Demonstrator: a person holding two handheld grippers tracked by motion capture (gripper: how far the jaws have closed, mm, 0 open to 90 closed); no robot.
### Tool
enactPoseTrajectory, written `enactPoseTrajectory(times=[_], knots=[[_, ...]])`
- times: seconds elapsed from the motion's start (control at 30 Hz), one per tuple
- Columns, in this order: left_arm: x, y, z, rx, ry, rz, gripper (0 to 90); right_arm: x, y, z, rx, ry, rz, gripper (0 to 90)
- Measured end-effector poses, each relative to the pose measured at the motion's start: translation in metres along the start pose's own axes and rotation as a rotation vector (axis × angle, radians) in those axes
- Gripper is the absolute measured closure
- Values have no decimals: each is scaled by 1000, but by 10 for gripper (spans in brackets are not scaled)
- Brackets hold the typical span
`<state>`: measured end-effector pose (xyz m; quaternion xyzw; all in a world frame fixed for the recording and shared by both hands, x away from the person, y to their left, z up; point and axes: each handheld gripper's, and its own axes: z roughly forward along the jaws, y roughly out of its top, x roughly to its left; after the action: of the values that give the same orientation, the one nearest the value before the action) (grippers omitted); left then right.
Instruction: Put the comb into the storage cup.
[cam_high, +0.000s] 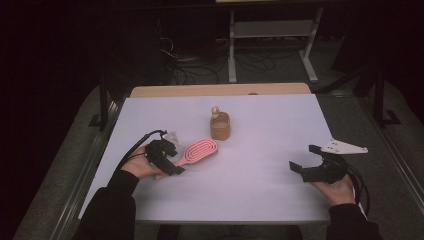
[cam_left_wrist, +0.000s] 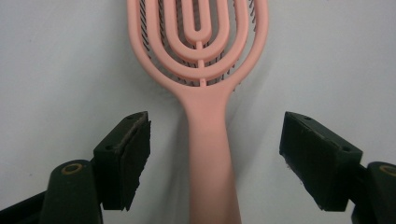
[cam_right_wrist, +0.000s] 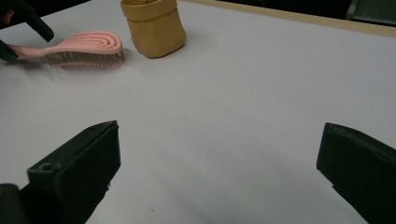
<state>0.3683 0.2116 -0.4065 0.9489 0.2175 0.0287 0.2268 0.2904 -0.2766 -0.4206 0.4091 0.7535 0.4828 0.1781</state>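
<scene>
Straddling pink plastic vented hairbrush (cam_left_wrist: 205, 93) handle, lower centre: left gripper (cam_left_wrist: 215, 154), jaws wide, unclamped. Judged step: grasping; next, closing. Right gripper (cam_right_wrist: 219, 172) wide, empty.

The high view looks forward and down on the whole surface (cam_high: 260, 190); both gripper views sit low and close, sharing the pink brush (cam_left_wrist: 205, 140) with it

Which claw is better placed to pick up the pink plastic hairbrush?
Left. The left claw is open astride the pink plastic hairbrush handle; the right claw sits far across the table.
</scene>
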Motion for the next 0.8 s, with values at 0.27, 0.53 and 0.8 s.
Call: enactPoseTrajectory(times=[0.27, 0.53, 0.8], knots=[[3, 1, 7, 18, -12, -5, 278, 0, 0, 0, 0, 1, 0, 0], [4, 2, 14, 21, -20, -14, 344, 0, 0, 0, 2, 1, -1, 0], [4, 3, 20, 12, -19, -17, 463, 0, 0, 0, 0, 1, 1, 0]])
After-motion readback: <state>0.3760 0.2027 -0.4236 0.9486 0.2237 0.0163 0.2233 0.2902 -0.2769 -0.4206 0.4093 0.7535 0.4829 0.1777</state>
